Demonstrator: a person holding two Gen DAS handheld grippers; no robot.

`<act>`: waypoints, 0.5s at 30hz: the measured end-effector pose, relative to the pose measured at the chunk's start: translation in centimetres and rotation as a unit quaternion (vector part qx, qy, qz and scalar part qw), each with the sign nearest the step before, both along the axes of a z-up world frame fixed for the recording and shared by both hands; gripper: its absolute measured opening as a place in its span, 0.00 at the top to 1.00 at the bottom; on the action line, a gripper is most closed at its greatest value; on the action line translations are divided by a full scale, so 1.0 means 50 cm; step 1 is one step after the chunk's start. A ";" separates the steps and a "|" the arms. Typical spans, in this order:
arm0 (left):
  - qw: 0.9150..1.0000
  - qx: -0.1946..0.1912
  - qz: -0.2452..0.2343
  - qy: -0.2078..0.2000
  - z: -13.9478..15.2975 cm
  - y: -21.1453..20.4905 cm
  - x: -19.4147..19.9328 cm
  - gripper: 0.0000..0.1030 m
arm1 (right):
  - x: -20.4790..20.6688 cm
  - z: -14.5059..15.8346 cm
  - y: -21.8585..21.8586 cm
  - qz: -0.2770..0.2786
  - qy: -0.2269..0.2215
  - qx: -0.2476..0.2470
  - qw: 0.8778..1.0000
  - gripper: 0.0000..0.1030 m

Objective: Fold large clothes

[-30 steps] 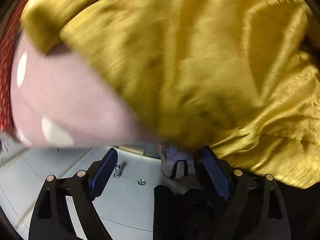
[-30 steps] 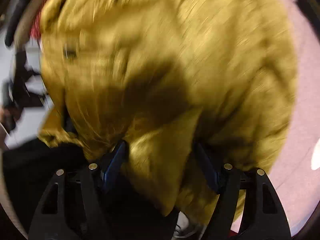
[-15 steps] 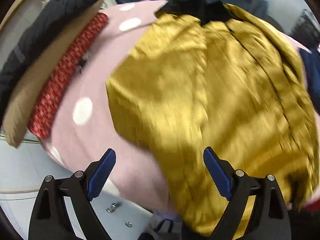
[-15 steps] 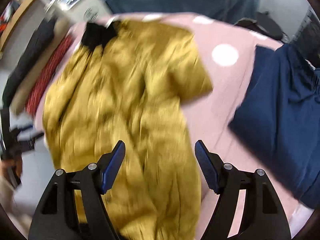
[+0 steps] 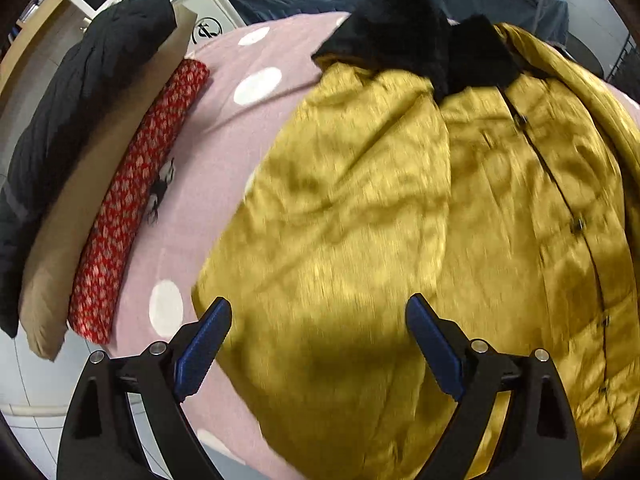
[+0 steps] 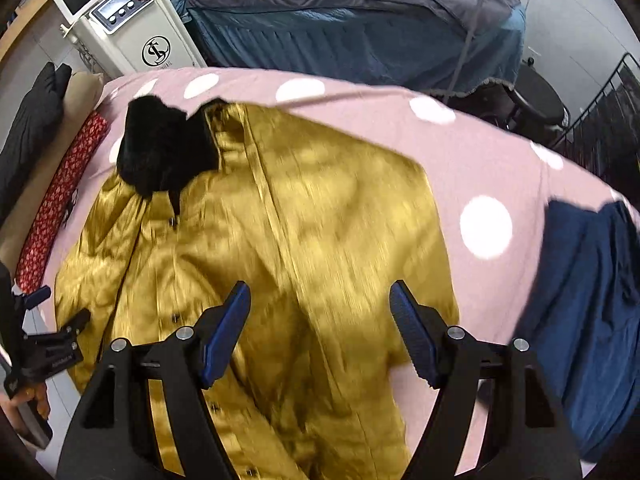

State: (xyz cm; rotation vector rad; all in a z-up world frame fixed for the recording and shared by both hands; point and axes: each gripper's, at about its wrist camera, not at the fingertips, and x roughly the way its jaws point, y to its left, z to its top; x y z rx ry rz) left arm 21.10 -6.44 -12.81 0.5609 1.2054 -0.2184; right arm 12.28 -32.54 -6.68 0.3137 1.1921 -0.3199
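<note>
A: Where's the mustard coat (image 6: 256,264) sitting?

B: It's lying spread on the pink dotted cover (image 6: 472,160), black collar (image 6: 160,148) pointing at the white machine (image 6: 132,28). Navy garment (image 6: 588,304) is lying right of the coat.

A: Grippers?

B: Left gripper (image 5: 318,348) and right gripper (image 6: 320,328) are both hovering over the coat, jaws spread wide, gripping nothing.

Quick count: one mustard-gold jacket (image 6: 280,248) with one black fur collar (image 6: 164,152); one navy garment (image 6: 588,320) off to the side; one red patterned roll (image 5: 132,200), one tan cushion (image 5: 100,168) and one black padded piece (image 5: 72,112) along the edge; one pink polka-dot cover (image 6: 472,160); one white machine (image 6: 132,24); two grippers, left gripper (image 5: 318,344) and right gripper (image 6: 320,328), both spread wide with nothing in them
</note>
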 end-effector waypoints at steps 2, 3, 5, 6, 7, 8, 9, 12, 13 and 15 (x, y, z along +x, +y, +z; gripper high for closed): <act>1.000 -0.010 0.009 0.000 0.002 -0.014 0.031 0.16 | 0.059 -0.006 0.001 0.004 -0.005 -0.004 1.000 0.30; 1.000 -0.018 0.013 0.002 0.003 -0.025 0.051 0.16 | 0.101 -0.012 0.001 0.010 -0.004 -0.003 1.000 0.30; 0.999 -0.030 0.016 0.002 0.005 -0.051 0.081 0.16 | 0.159 -0.020 0.003 0.019 0.004 -0.010 1.000 0.30; 0.999 -0.033 0.014 0.001 0.005 -0.068 0.100 0.16 | 0.195 -0.026 0.006 0.028 0.009 -0.017 0.999 0.30; 0.999 -0.033 0.009 0.000 0.001 -0.086 0.116 0.16 | 0.230 -0.036 0.009 0.039 0.017 -0.023 0.999 0.30; 1.000 -0.030 0.006 0.001 -0.004 -0.098 0.125 0.16 | 0.263 -0.052 0.013 0.049 0.032 -0.038 0.998 0.30; 1.000 -0.023 0.003 0.004 -0.014 -0.116 0.139 0.16 | 0.287 -0.067 0.016 0.056 0.046 -0.056 0.996 0.30; 1.000 -0.016 -0.008 0.015 -0.042 -0.151 0.161 0.16 | 0.346 -0.120 0.026 0.073 0.085 -0.082 0.990 0.30; 1.000 -0.007 -0.012 0.018 -0.055 -0.159 0.165 0.15 | 0.362 -0.139 0.030 0.078 0.096 -0.084 0.989 0.30; 1.000 0.006 -0.015 0.023 -0.076 -0.164 0.170 0.16 | 0.379 -0.164 0.042 0.093 0.108 -0.095 0.985 0.37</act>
